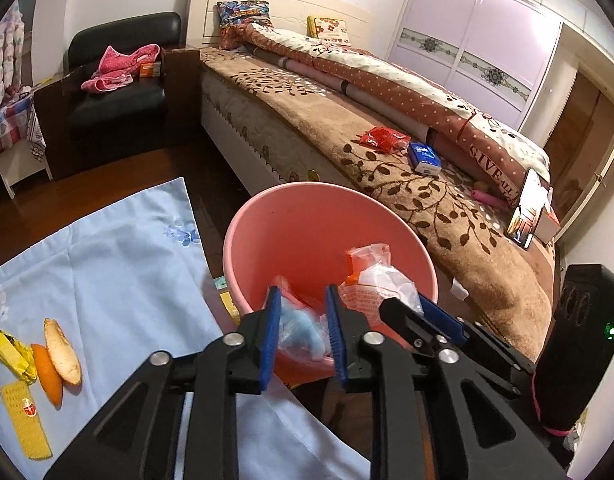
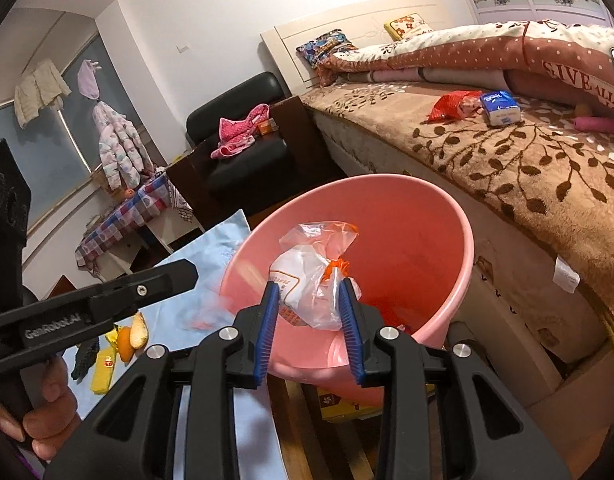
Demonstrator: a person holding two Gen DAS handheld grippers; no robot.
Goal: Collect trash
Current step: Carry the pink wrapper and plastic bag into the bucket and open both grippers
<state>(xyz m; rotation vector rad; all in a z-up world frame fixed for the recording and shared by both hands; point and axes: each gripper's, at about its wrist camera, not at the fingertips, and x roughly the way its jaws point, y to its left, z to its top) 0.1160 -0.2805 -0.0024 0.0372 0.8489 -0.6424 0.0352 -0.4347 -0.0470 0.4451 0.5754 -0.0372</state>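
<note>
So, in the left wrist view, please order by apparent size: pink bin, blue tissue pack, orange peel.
1. pink bin
2. and 3. unsure: blue tissue pack and orange peel look similar, and the peel lies nearer the camera.

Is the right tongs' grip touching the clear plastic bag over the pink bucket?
Touching. In the right wrist view the right tongs pinch the clear plastic bag between both blue pads, above the pink bucket.

Warm indoor light; heavy fisheye bending; dark vignetted corners; slight motion blur

Left tongs [image 1: 301, 334] gape; right tongs [image 2: 311, 330] pinch something.
</note>
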